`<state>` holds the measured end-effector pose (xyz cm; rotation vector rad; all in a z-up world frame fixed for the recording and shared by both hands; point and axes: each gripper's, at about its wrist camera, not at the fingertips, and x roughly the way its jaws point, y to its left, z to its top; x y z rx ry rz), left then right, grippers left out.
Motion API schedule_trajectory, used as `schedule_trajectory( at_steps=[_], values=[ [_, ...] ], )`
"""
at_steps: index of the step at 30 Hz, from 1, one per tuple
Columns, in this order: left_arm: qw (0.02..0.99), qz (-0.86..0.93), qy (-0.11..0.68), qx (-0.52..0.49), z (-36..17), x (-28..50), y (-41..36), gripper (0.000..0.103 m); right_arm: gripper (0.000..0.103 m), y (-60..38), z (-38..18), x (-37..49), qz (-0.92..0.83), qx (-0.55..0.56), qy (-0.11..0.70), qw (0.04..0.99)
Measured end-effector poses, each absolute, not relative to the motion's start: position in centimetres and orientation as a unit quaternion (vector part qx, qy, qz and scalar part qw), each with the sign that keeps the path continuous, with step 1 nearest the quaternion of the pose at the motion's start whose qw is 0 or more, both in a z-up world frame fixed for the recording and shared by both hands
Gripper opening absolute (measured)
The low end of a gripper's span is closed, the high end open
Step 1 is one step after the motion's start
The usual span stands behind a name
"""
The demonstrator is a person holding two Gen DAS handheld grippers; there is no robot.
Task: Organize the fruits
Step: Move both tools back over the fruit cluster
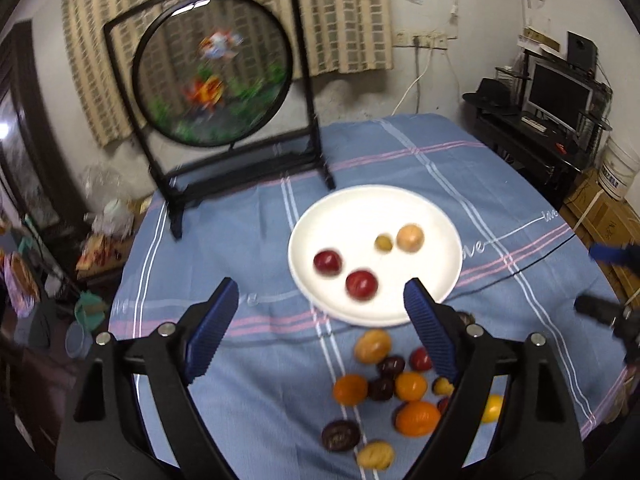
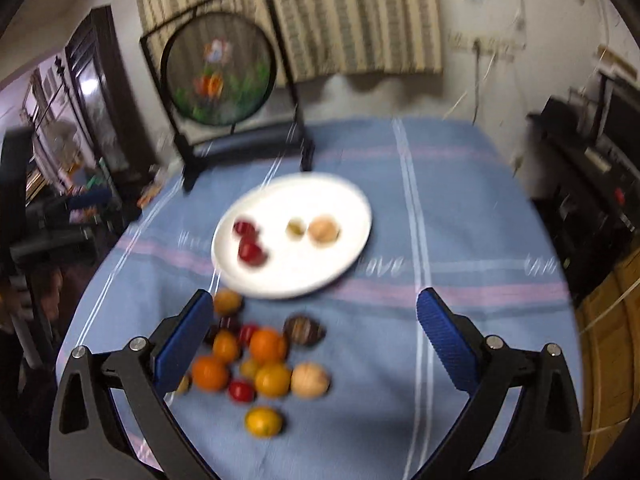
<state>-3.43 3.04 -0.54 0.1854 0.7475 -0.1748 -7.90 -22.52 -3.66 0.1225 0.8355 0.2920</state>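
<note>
Fruits (image 1: 400, 392) lie heaped on the blue cloth (image 1: 248, 240), just short of the white plate (image 1: 440, 216) holding four. Left gripper (image 1: 320, 312) and right gripper (image 2: 314, 320) both hover spread, empty; the heap sits below the left one, nearer.

A white plate (image 1: 316, 236) holds two red fruits (image 1: 327, 261), a small olive-green one (image 1: 383, 243) at 1 o'clock and a tan one (image 1: 410, 238). The table's cloth (image 1: 400, 160) is blue with white and pink stripes. Orange (image 1: 350, 389), dark brown (image 1: 341, 435) and yellow (image 1: 492, 408) fruits lie at 6 o'clock. The tongs' pads (image 1: 212, 328) are blue.
</note>
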Motion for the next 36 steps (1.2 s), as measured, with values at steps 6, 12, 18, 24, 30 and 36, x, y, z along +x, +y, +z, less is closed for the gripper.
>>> schedule_trajectory(
  at_steps=[6, 12, 18, 24, 30, 36],
  values=[
    [0.907, -0.091, 0.407, 0.051, -3.9, -7.4, 5.1, 0.088, 0.102, -19.3, -7.3, -11.3, 0.180, 0.018, 0.451, 0.874],
    [0.877, -0.075, 0.474, 0.031, -8.8, -10.3, 7.3, 0.088, 0.102, -17.2, -11.7, -13.0, 0.181, -0.021, 0.499, 0.847],
    [0.858, -0.074, 0.508, 0.025, -11.6, -12.3, 8.4, 0.088, 0.097, -15.9, -14.4, -13.2, 0.181, -0.044, 0.526, 0.830],
    [0.844, -0.103, 0.525, 0.039, -13.2, -12.9, 6.3, 0.088, 0.087, -15.2, -15.6, -12.4, 0.179, -0.056, 0.536, 0.823],
    [0.838, -0.112, 0.533, 0.041, -14.0, -12.5, 5.3, 0.088, 0.072, -14.3, -16.1, -11.7, 0.178, -0.079, 0.542, 0.817],
    [0.831, -0.115, 0.542, 0.047, -15.0, -11.5, 4.4, 0.088, 0.038, -14.1, -16.2, -11.6, 0.196, -0.081, 0.547, 0.810]
  ],
)
